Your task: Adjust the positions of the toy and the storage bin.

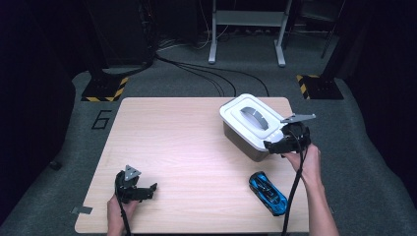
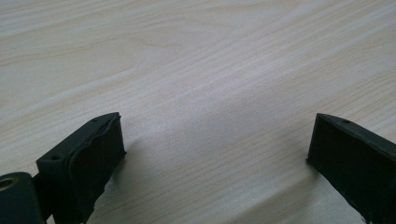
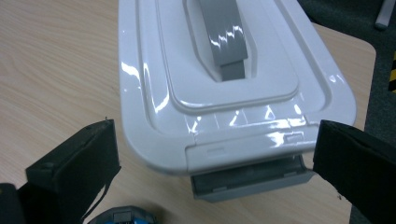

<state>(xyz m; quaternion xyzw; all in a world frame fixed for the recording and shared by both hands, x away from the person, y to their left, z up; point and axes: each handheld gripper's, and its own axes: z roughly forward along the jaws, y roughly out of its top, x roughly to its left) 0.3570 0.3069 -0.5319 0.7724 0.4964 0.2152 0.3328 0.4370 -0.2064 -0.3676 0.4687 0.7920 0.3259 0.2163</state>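
Black padded jaws of the right tool (image 3: 212, 154) are held wide apart, flanking the near short end of the white-lidded box (image 3: 224, 88). Its grey latch (image 3: 252, 179) sits directly ahead between them; the long axis runs away from the tool. Glossy moulded plastic lid, grey handle (image 3: 224, 37), rounded corners. Box placed at the counter's (image 1: 172, 142) far right. Left tool (image 1: 140, 189) rests well apart, jaws spread over bare woodgrain. Blue toy car (image 1: 268, 192) lies near the right hand.
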